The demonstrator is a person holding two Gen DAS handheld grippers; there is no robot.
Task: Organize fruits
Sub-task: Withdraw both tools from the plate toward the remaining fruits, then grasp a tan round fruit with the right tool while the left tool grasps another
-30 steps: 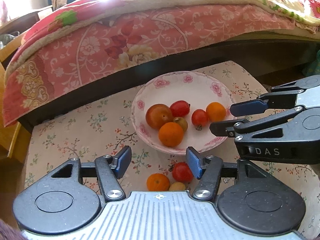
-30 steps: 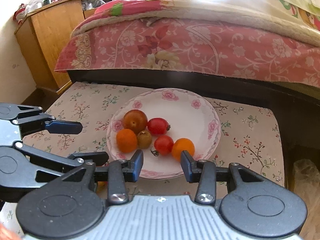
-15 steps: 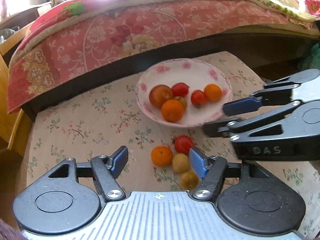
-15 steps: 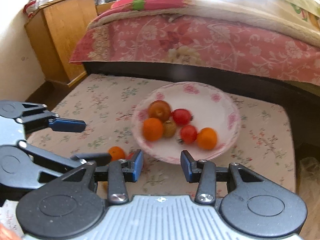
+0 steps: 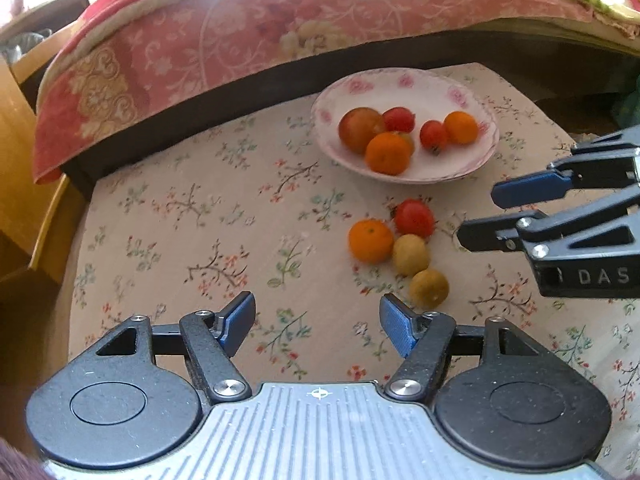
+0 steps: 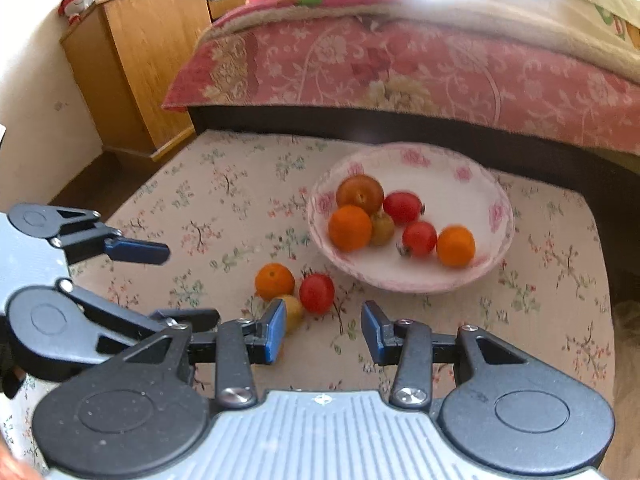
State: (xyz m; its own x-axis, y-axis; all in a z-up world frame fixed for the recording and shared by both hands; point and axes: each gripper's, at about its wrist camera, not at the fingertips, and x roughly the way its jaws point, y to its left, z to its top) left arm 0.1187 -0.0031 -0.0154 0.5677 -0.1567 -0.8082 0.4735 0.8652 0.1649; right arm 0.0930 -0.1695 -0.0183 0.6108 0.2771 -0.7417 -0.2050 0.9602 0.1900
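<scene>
A white plate with pink flowers holds several fruits: mandarins, red tomatoes and a brownish one. On the floral cloth in front of it lie a mandarin, a red tomato and two yellow-green fruits. My left gripper hovers open just short of these, nothing between its fingers. My right gripper is open too, empty, right of the loose fruits. Its left finger partly hides one yellow fruit.
A bed with a pink floral quilt runs close behind the low table. A wooden cabinet stands at the far left. The cloth-covered table drops off at its left and right edges.
Both grippers have drawn back from the plate, which now looks smaller and farther. The loose fruits have come fully into view. The left jaws stand a little wider.
</scene>
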